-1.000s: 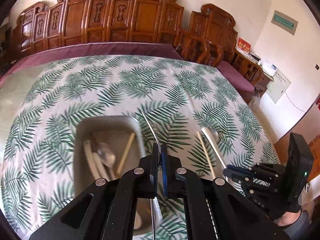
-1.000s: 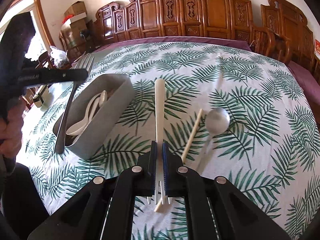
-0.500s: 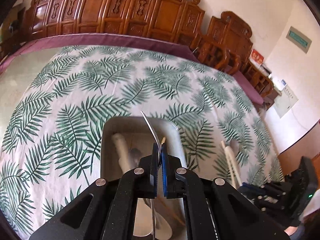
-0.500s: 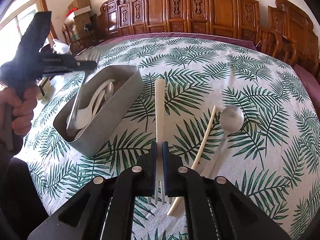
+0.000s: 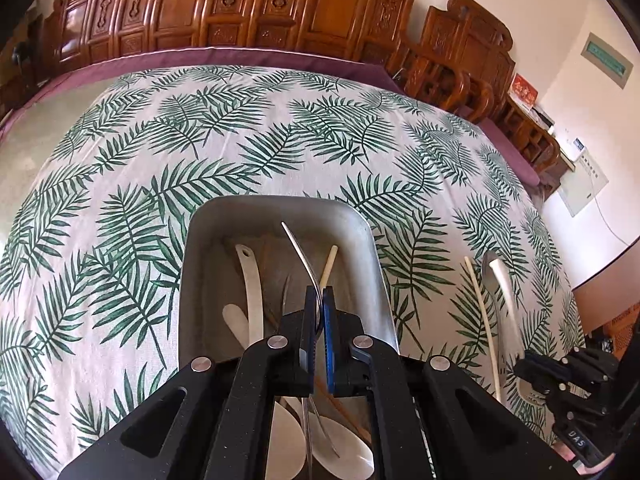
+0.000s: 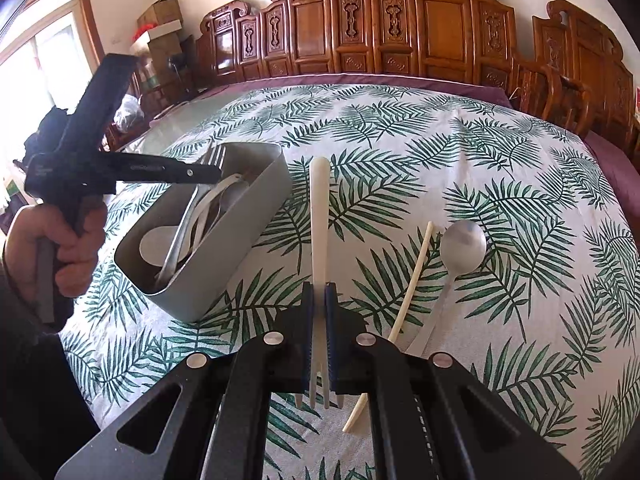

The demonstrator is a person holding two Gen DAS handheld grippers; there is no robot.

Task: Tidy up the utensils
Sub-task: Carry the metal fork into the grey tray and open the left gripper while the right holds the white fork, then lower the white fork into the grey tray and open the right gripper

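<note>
two tongs clamped, left tongs [image 5: 318,312] on metal fork [image 5: 298,246], right tongs [image 6: 320,308] on white fork [image 6: 319,216]

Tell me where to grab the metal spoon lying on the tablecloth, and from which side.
Grip the metal spoon by its thin flat handle, probably mid-length, coming from straight above with fingers across its width. The bowl is too broad and rounded to pinch, and the cream chopstick crosses close near the handle's end, so keep clear of that end.

— What do the surfaces look like?
— My left gripper [image 5: 319,312] pinches a shiny metal fork [image 5: 304,254] over a matt grey bin [image 6: 248,236]. The leaf-print tablecloth [image 6: 400,140] looks like woven cloth; the chairs [image 6: 400,28] are glossy carved wood.
</note>
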